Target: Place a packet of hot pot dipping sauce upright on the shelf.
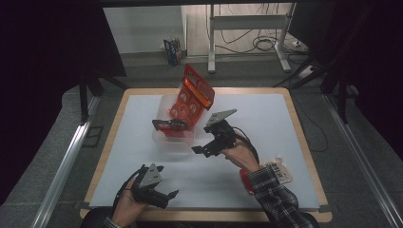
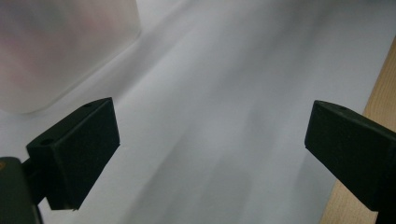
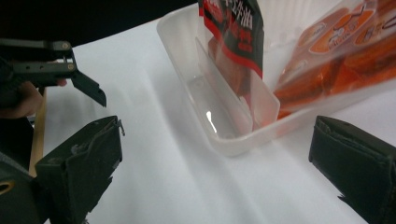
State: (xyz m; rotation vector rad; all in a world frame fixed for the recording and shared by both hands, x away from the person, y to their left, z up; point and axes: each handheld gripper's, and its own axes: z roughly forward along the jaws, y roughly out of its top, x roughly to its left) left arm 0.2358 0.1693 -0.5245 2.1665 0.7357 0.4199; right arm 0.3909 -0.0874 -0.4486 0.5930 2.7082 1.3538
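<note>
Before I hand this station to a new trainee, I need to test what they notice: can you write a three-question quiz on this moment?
1. True or false: the right gripper is shut on a packet.
2. What leans upright in the clear plastic bin?
A. an orange snack bag
B. a glass bottle
C. a folded towel
3. Which gripper is closer to the bin?

Key
1. False. Its jaws stand open and empty.
2. A. The orange snack bag leans there, beside a smaller dark packet.
3. The right gripper. The left gripper sits near the table's front edge.
</note>
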